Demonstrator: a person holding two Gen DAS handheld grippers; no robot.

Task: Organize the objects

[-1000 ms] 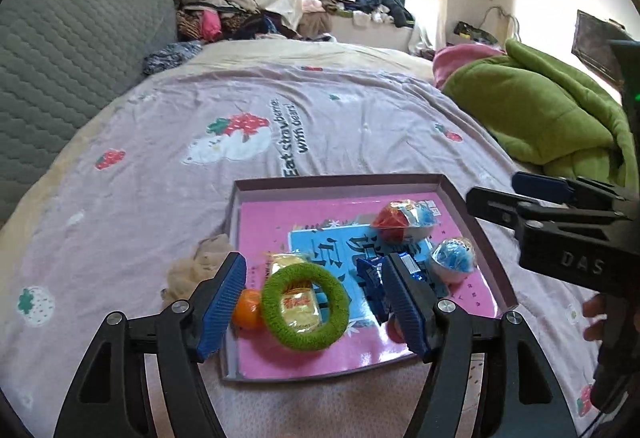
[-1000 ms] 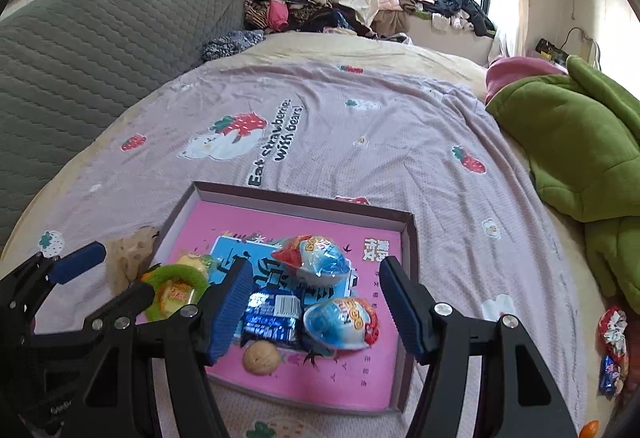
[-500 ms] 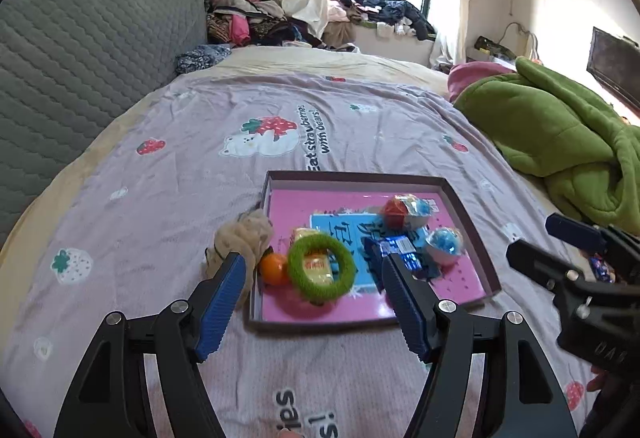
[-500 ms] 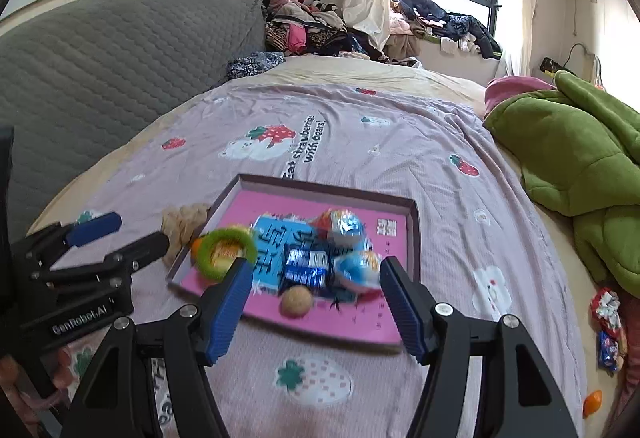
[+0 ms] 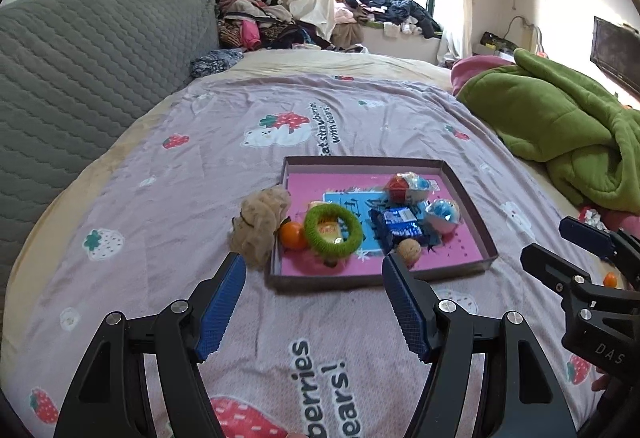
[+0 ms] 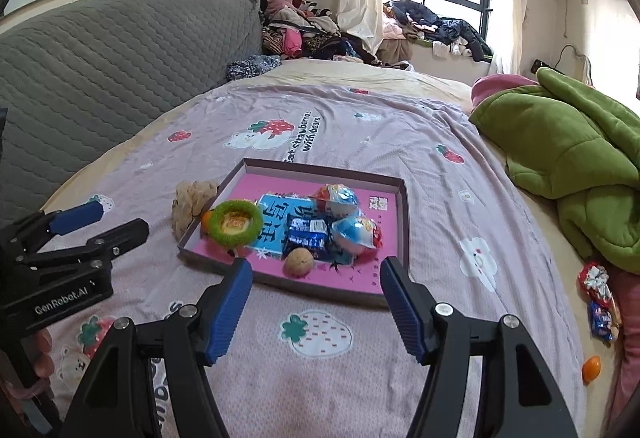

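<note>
A shallow pink tray (image 5: 460,262) (image 6: 403,222) lies on the bed. Inside it sit a green fuzzy ring (image 5: 333,230) (image 6: 236,223), a small orange (image 5: 293,236), a blue wrapped snack (image 5: 398,224) (image 6: 307,232), a walnut (image 5: 409,250) (image 6: 299,261) and two wrapped egg toys (image 5: 442,215) (image 6: 357,233). A beige scrunchie (image 5: 258,224) (image 6: 192,201) rests against the tray's left wall. My left gripper (image 5: 314,304) is open and empty, back from the tray's near edge. My right gripper (image 6: 316,304) is open and empty too, just short of the tray.
A green blanket (image 5: 560,125) (image 6: 580,157) is heaped on the right of the bed. Loose snack packets (image 6: 598,298) and a small orange (image 6: 591,366) lie at the bed's right edge. A grey padded headboard (image 5: 80,77) runs along the left. Clothes are piled at the far end.
Both grippers have drawn back from the tray, which now looks smaller and farther off. Both stayed open and empty. The things in the tray have not moved.
</note>
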